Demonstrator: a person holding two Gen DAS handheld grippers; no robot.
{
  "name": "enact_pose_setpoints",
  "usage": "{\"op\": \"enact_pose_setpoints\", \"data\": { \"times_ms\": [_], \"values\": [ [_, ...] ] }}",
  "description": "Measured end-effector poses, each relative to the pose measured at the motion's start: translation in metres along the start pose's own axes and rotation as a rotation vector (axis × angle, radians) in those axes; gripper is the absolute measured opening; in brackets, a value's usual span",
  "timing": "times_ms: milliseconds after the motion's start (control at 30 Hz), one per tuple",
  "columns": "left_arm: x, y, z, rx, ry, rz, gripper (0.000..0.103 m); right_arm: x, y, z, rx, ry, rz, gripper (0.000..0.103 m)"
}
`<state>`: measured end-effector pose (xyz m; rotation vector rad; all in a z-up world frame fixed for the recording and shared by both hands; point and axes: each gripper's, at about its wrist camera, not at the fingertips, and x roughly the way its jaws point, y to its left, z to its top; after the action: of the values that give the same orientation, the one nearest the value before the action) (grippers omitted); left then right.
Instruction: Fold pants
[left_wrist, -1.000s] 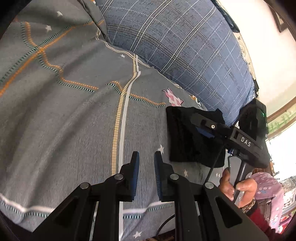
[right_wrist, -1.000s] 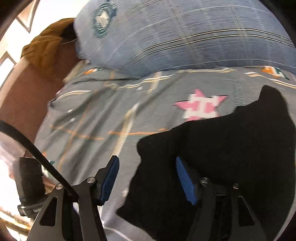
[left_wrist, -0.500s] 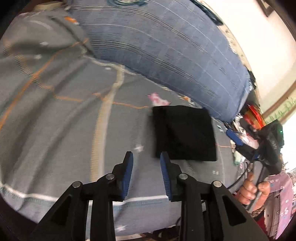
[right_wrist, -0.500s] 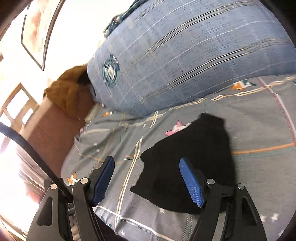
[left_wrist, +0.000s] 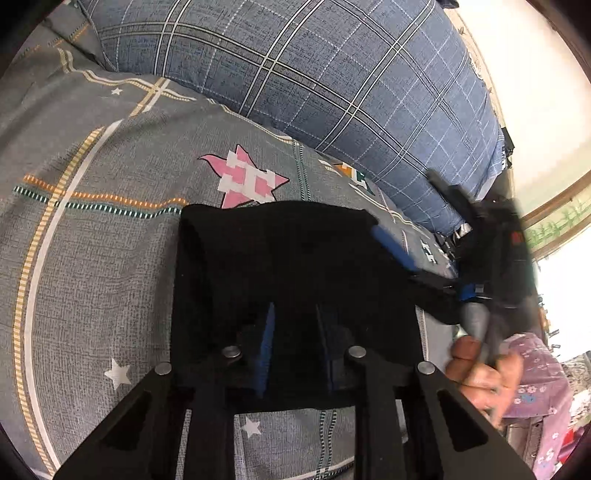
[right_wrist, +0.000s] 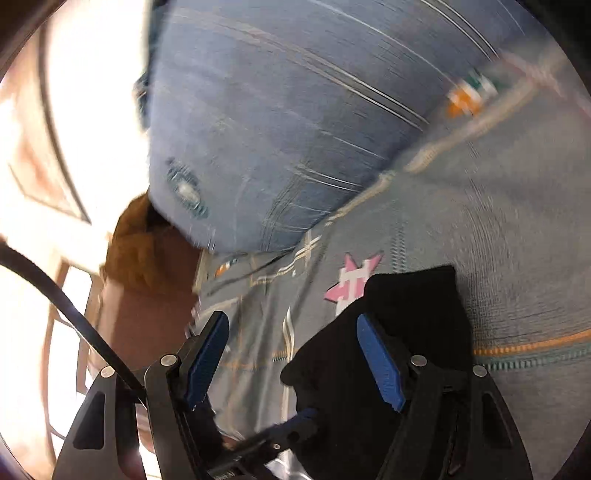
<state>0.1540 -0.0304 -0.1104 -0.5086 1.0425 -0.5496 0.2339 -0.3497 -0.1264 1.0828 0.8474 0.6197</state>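
**Folded pants on the bed, both grippers over them**

The black pants (left_wrist: 295, 258) lie folded square on the grey bedsheet (left_wrist: 103, 280), just below the pink star (left_wrist: 247, 179). The left gripper (left_wrist: 295, 332) hovers over them; its jaws have just been closing, a narrow gap left, pinching nothing. The right gripper (right_wrist: 291, 354) stands wide, released.

Legible markings: none found.
I can read nothing; the round emblem (right_wrist: 186, 194) on the blue pillow (right_wrist: 295, 129) is too blurred.
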Motion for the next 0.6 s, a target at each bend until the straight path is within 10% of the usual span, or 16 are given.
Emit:
{"op": "enact_pose_setpoints", "data": {
  "times_ms": [167,300,600],
  "values": [
    [-0.009,0.001,-0.004,0.033,0.006,-0.005,0.015,0.000,-0.008,0.004,0.050,0.014,0.036,0.070],
    [-0.046,-0.026,-0.014,0.179,-0.055,0.153,0.020,-0.047,0.050,-0.021,-0.188,-0.078,-0.067,0.080],
    [-0.136,-0.065,-0.078,0.248,-0.348,0.510,0.076,-0.139,0.095,-0.182,-0.534,-0.346,-0.404,0.087]
  ]
}}
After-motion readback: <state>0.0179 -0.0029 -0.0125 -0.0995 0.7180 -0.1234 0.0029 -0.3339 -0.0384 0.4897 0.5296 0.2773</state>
